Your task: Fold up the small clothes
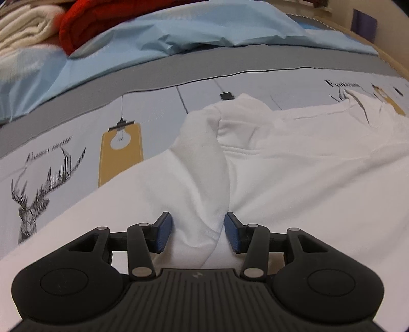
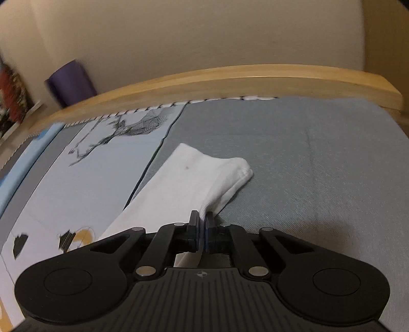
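- Two tools are in my hands, one shown in each wrist view, both over a bed with a printed cover [image 1: 64, 163].
- My left tool [image 1: 199, 235] has its blue pads [image 1: 163, 236] spread, with a raised fold of a white garment [image 1: 294, 178] between them; the fabric fills the gap, and the pads appear to touch its sides, so I read it as grasping that fold.
- That white garment lies spread across the bed cover toward the right, partly hiding a yellow lamp print [image 1: 120, 150]; a deer print [image 1: 33, 201] shows at the left.
- Beyond it lie a light blue sheet [image 1: 153, 38], a red cloth [image 1: 102, 18] and a cream blanket [image 1: 23, 28].
- My right tool [image 2: 202, 229] is clenched on the near end of a white sock [image 2: 189, 184], with only thin fabric between the pads.
- The sock lies on the bed, reaching away from the tool across the seam between the printed panel and the grey panel [image 2: 306, 166].
- Behind runs a wooden bed rail [image 2: 230, 79], with a purple object [image 2: 70, 81] beside the wall.
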Available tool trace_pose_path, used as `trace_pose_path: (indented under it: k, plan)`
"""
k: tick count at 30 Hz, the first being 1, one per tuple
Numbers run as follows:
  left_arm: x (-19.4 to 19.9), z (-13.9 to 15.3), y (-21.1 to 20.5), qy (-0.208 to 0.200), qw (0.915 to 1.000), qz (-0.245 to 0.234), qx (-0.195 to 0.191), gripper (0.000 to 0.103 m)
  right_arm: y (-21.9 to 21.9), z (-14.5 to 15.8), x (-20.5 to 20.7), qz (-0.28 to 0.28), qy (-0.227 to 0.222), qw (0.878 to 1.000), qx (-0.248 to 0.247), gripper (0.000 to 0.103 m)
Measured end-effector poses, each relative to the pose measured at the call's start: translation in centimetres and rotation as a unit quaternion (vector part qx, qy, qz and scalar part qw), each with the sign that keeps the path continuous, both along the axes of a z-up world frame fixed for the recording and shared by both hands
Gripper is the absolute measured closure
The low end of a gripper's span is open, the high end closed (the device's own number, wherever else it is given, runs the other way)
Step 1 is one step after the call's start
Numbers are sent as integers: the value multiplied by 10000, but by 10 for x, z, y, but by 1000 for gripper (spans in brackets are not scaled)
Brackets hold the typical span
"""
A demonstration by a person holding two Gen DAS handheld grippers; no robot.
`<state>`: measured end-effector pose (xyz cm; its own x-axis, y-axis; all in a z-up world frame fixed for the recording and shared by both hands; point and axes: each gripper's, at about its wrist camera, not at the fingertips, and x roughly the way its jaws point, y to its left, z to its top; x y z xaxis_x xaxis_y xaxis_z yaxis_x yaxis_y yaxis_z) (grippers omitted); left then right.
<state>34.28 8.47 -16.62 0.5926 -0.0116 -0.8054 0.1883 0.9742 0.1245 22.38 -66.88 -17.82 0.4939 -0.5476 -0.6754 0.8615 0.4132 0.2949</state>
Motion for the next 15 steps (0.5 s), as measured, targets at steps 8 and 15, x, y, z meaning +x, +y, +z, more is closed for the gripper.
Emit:
trace_pose_path:
  k: [8,15]
  plan:
    - [-19,18,2,75,9973,-299,-660,52,61,39,18,976,309,9888,-1081,60]
    - [-51,35,-5,349,9987,-171,-344,52,117,97,12,2498,-202,9675,-340,60]
